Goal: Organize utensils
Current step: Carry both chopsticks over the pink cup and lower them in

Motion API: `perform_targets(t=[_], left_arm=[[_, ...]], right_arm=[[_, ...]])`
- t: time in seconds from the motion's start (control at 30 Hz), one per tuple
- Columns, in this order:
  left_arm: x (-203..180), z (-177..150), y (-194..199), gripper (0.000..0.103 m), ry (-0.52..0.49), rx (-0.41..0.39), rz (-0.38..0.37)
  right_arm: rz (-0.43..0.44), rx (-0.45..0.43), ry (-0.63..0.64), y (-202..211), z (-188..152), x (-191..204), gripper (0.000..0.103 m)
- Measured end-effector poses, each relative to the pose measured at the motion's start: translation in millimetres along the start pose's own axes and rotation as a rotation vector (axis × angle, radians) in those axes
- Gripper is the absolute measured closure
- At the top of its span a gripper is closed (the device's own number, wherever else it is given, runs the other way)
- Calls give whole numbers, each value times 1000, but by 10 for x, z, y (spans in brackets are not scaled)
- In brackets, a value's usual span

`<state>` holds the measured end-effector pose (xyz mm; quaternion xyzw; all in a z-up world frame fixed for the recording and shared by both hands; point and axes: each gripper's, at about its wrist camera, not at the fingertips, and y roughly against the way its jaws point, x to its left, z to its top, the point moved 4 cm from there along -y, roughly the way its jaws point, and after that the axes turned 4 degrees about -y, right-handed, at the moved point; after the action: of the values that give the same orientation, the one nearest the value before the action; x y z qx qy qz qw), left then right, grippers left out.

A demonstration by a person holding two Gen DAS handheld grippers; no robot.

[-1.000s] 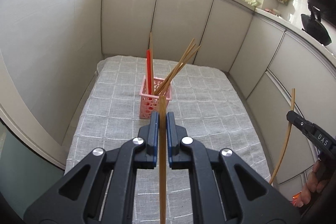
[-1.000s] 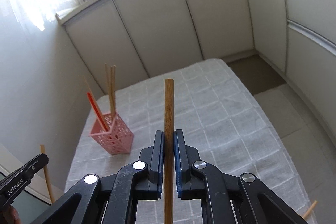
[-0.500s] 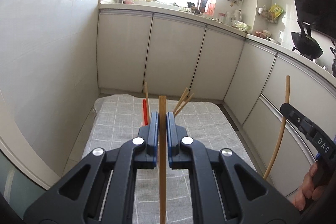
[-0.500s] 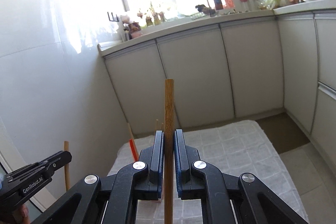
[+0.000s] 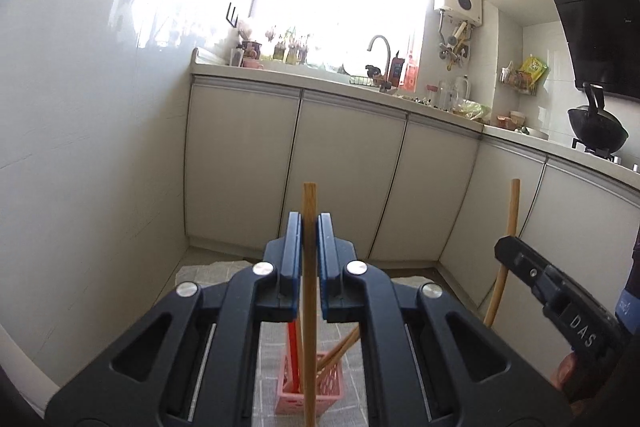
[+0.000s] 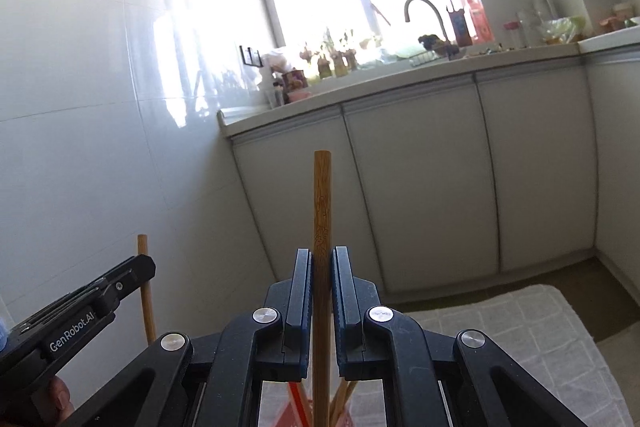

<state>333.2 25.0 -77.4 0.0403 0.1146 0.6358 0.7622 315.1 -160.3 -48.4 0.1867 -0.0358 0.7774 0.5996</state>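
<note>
1. Bright window light floods the kitchen at twelve o'clock, pale cabinets [image 5: 352, 179] run beneath the counter, and a grey checked cloth [image 6: 532, 343] covers the low surface below both cameras.
2. Far left first: the left gripper [image 5: 309, 227] has its fingers all but closed, pinching a bamboo chopstick [image 5: 309, 307] that stands upright between the pads, top end poking out at twelve o'clock.
3. Straight below it, at six o'clock in the left view, sits the pink lattice holder [image 5: 310, 393] with a red chopstick [image 5: 294, 347] and a few bamboo ones leaning inside.
4. Moving right: the right gripper [image 6: 320, 267] is likewise nearly shut on a second bamboo chopstick [image 6: 322, 227], vertical, engraved near the grip.
5. From the left camera that right gripper shows at four o'clock, its stick rising toward two; from the right camera the left one sits at eight o'clock.
6. Handling call: these sticks look light, stiff and smooth, so they could pivot or slide in a loose pinch. A hold around mid-length, as now, seems sound.
7. My read: both are above the holder and not yet in it. Lowering tip-first through that crowded opening is the tricky bit, since a knock on the leaning sticks could tip the light basket.
</note>
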Motion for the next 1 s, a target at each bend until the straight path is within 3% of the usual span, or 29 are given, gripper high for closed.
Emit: perform_targets(t=[0.47,0.77,1.0], left_arm=[[53,-251,-529,95,-36,-125,17],[180,-239,-641,95,17,-154,8],[204,-230,-676,95,20,-163,17]], right_arm=[[-27,-105,16,-1005,-386,48,95],[-64,-115,-5,-1229,-728,-42,95],[-74,-120,-42,-1248,-765,-155,95]])
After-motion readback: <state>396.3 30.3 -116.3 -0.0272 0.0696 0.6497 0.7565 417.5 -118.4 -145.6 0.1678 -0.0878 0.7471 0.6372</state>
